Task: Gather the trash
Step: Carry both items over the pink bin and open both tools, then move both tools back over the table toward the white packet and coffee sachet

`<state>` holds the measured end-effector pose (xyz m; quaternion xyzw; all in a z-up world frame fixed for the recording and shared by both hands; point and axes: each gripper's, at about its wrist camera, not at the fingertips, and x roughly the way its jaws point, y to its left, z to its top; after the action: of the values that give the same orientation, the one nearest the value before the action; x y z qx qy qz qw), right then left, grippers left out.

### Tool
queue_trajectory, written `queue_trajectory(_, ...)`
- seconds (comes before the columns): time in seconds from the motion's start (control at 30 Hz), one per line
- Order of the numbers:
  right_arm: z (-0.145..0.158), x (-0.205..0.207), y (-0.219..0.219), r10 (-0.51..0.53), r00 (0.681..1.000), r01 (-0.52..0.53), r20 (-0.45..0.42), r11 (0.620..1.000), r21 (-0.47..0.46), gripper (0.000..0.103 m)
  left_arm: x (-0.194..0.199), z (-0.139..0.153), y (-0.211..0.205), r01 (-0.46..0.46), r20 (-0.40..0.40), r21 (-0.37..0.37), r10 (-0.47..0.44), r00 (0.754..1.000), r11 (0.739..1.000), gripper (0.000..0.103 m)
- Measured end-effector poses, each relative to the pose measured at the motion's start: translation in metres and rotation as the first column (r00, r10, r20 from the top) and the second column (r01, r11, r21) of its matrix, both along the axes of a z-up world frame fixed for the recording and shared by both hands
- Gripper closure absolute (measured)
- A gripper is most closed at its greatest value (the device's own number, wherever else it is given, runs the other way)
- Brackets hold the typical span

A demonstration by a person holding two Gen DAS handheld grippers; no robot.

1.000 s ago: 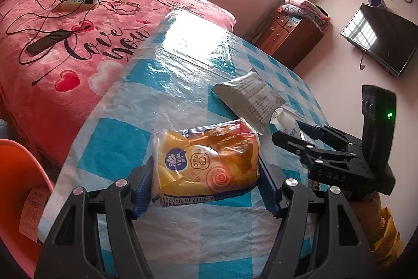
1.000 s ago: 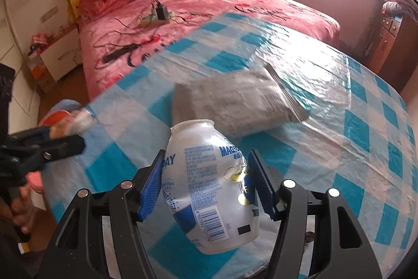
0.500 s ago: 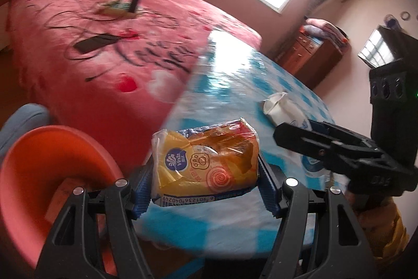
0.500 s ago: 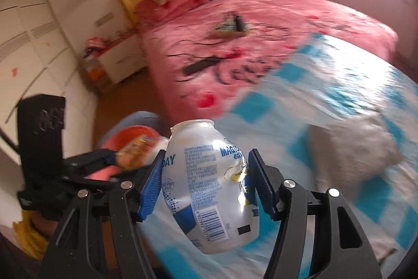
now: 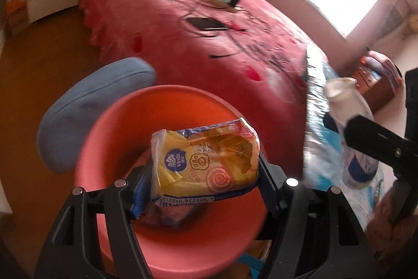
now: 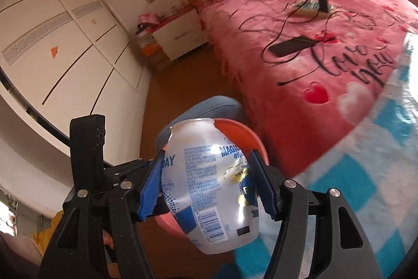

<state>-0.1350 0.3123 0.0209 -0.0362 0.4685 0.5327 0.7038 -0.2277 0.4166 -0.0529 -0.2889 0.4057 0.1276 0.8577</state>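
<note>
1. Orange plastic of the bin (image 5: pixel 109 137) is now filling the left wrist view, where 1 second ago the checked bench (image 6: pixel 360 174) lay under the yellow tissue pack (image 5: pixel 206 161); both grippers have swung off the bench toward the floor.
2. Blur is smearing the bed (image 5: pixel 209 43), and what is lying in the bin under the pack is hard to make out; the bottle (image 6: pixel 211 184) is covering most of the bin in the right view.
3. The left gripper (image 5: pixel 206 182) is pinching the pack above the bin; the right gripper (image 6: pixel 209 187) is squeezing the dented bottle between its blue fingers (image 6: pixel 151 190).
</note>
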Motion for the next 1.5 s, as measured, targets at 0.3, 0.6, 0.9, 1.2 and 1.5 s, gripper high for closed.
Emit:
queue_trajectory(0.3,0.006,0.007,-0.028,-0.090,0.995,0.092,-0.040,0.995,0.038,0.014,-0.009,-0.014,0.023,-0.101,-0.075,0.027,0.103,0.992,0.995,0.024)
queue_trajectory(0.6,0.024,0.005,-0.088,-0.214,0.975,0.211,0.067,0.977,0.041,0.010,-0.002,0.004,0.001,-0.046,-0.043,0.074,0.049,0.998,0.996,0.024)
queue_trajectory(0.9,0.023,0.007,-0.138,-0.307,0.949,0.303,0.079,0.951,0.054,0.010,0.012,0.021,-0.031,0.030,-0.020,0.096,-0.028,0.999,0.995,0.023)
queue_trajectory(1.2,0.024,0.006,-0.175,-0.371,0.922,0.364,0.111,0.928,0.078,0.010,0.035,0.033,-0.077,0.137,-0.007,0.107,-0.137,0.991,0.985,0.023)
queue_trajectory(1.5,0.031,0.012,-0.218,-0.463,0.881,0.450,0.097,0.884,0.126,0.008,0.050,0.048,-0.123,0.227,0.000,0.131,-0.229,0.973,0.965,0.023)
